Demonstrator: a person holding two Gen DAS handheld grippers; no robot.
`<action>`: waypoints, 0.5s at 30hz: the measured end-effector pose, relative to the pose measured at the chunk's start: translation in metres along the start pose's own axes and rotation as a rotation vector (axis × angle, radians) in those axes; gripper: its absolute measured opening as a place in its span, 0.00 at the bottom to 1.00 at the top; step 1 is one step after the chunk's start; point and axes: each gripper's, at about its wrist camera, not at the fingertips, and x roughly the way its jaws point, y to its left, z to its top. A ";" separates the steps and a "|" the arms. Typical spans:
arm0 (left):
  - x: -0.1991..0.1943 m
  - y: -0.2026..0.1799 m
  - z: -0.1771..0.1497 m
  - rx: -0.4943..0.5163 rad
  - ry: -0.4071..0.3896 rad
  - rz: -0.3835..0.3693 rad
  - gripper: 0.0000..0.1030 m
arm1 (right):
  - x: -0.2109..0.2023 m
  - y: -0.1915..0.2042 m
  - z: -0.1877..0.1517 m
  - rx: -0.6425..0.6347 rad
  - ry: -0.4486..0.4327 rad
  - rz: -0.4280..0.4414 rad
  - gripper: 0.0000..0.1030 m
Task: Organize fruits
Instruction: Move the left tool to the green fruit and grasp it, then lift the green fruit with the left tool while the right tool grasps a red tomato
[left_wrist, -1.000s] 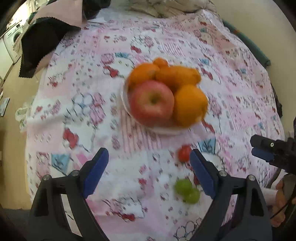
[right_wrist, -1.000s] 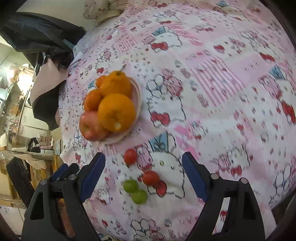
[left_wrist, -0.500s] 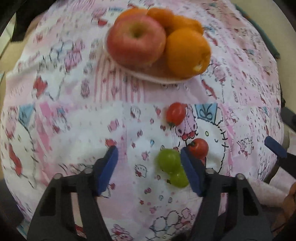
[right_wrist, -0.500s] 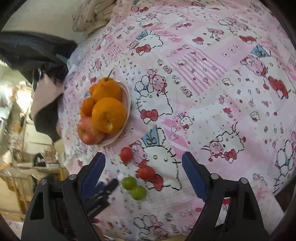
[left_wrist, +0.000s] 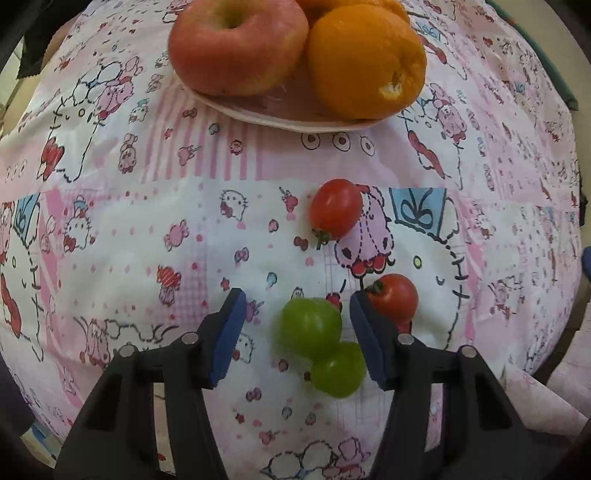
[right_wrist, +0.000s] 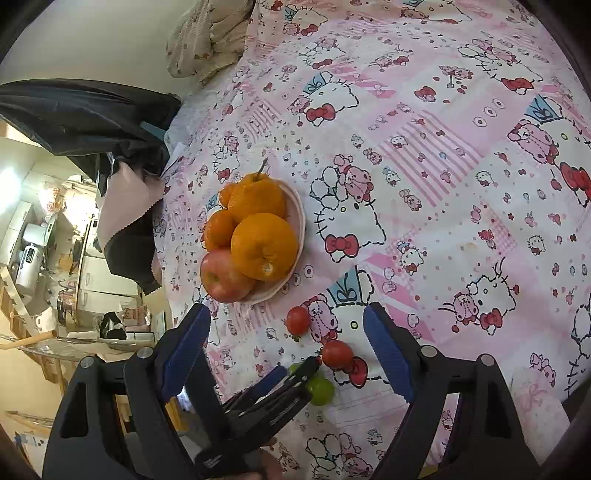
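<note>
Two green grapes (left_wrist: 309, 326) (left_wrist: 338, 369) lie touching on the Hello Kitty cloth, with two red cherry tomatoes (left_wrist: 335, 209) (left_wrist: 395, 296) beside them. My left gripper (left_wrist: 295, 314) is open low over the cloth, its jaws either side of the farther green grape, not touching it. A pale plate (left_wrist: 280, 115) beyond holds an apple (left_wrist: 236, 44) and oranges (left_wrist: 364, 61). In the right wrist view my right gripper (right_wrist: 286, 325) is open and empty above the table; the left gripper (right_wrist: 295, 373) partly hides the grapes (right_wrist: 320, 390), next to the tomatoes (right_wrist: 298, 320) (right_wrist: 337, 354) and the plate (right_wrist: 293, 236).
The table edge runs close behind the grapes at the near side. Dark and beige cloths (right_wrist: 125, 206) hang off the far left corner. A bundled patterned fabric (right_wrist: 207, 40) lies at the back. Open cloth stretches to the right (right_wrist: 461, 184).
My left gripper has moved forward and down to the grapes and narrowed around the farther one. My right gripper has drawn back and risen, staying open.
</note>
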 end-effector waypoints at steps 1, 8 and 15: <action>0.000 -0.003 0.000 0.011 -0.008 0.009 0.43 | -0.001 0.000 0.000 0.001 -0.002 0.000 0.85; -0.002 -0.012 0.003 0.048 -0.006 0.000 0.24 | 0.001 -0.004 0.002 0.010 -0.002 -0.013 0.85; -0.028 -0.007 0.002 0.114 -0.032 -0.010 0.24 | 0.015 0.000 0.000 -0.011 0.023 -0.053 0.85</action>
